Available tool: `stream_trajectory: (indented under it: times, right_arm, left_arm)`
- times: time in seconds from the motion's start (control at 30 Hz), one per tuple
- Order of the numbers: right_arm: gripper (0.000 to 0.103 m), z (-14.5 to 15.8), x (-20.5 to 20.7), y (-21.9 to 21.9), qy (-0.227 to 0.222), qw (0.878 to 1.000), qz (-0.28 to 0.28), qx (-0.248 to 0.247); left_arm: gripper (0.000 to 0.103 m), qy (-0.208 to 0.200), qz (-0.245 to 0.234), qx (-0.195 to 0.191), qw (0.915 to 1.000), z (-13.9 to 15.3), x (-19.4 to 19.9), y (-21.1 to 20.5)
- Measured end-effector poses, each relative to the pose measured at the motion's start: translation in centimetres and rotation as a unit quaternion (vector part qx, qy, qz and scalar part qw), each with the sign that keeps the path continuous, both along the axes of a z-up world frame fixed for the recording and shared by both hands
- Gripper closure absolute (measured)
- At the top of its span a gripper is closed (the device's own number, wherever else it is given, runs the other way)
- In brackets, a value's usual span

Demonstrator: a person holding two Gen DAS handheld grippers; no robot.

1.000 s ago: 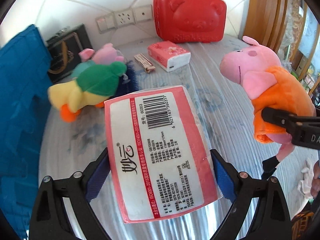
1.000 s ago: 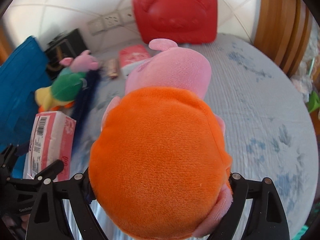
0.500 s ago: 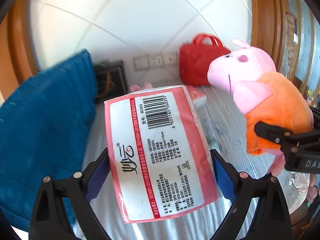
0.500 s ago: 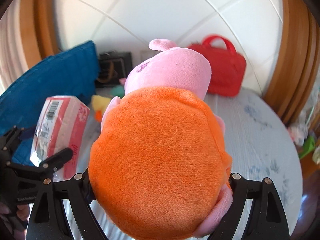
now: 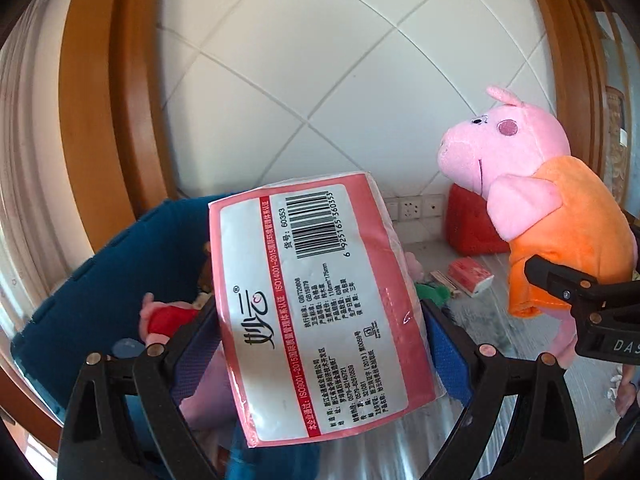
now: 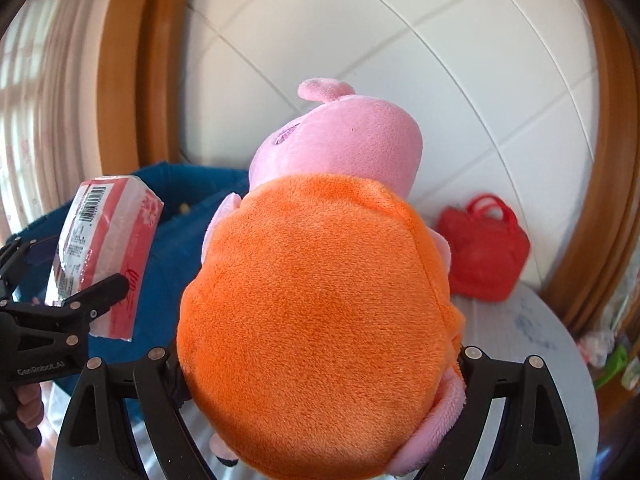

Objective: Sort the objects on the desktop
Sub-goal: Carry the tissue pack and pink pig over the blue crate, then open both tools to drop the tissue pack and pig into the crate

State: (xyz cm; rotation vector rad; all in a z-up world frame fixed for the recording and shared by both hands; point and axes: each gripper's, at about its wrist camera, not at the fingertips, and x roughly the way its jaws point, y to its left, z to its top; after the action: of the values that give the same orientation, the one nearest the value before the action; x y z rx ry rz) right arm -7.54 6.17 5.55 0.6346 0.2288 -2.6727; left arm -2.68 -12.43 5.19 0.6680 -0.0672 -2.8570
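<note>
My left gripper point(image 5: 320, 336) is shut on a pink tissue pack point(image 5: 316, 280) with a white barcode label, its blue pads point(image 5: 444, 344) pressing both long sides. The pack hangs in the air over the open blue fabric bin point(image 5: 120, 264). My right gripper point(image 6: 320, 364) is shut on a pink pig plush in an orange dress point(image 6: 320, 312), which fills the right wrist view and hides the fingertips. In the left wrist view the pig point(image 5: 560, 216) hangs to the right, level with the pack. The left gripper point(image 6: 80, 300) and pack point(image 6: 108, 240) show at the left in the right wrist view.
A pink and red plush point(image 5: 168, 316) lies inside the blue bin. On the grey table point(image 5: 520, 360) stand a red case point(image 5: 472, 224), a small tissue pack point(image 5: 468, 276) and a green plush point(image 5: 430, 292). A tiled wall and wooden frames rise behind.
Both grippers rose with their loads and swung left towards the blue bin. The table sank low in both views and the bin's inside came into sight.
</note>
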Motion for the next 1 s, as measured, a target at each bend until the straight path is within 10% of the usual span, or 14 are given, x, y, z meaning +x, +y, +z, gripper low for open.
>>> stream_trajectory:
  times: [0.5, 1.0]
  right_arm:
    - [0.013, 3.6, -2.9, -21.4, 0.009, 0.996, 0.090, -0.003]
    - [0.000, 0.9, -6.0, -28.7, -0.016, 0.994, 0.087, 0.071]
  left_arm:
    - [0.008, -0.058, 0.114, 0.010, 0.9918, 0.8, -2.0, -20.4]
    - [0.008, -0.069, 0.126, 0.026, 0.9893, -0.2, -1.6, -24.8]
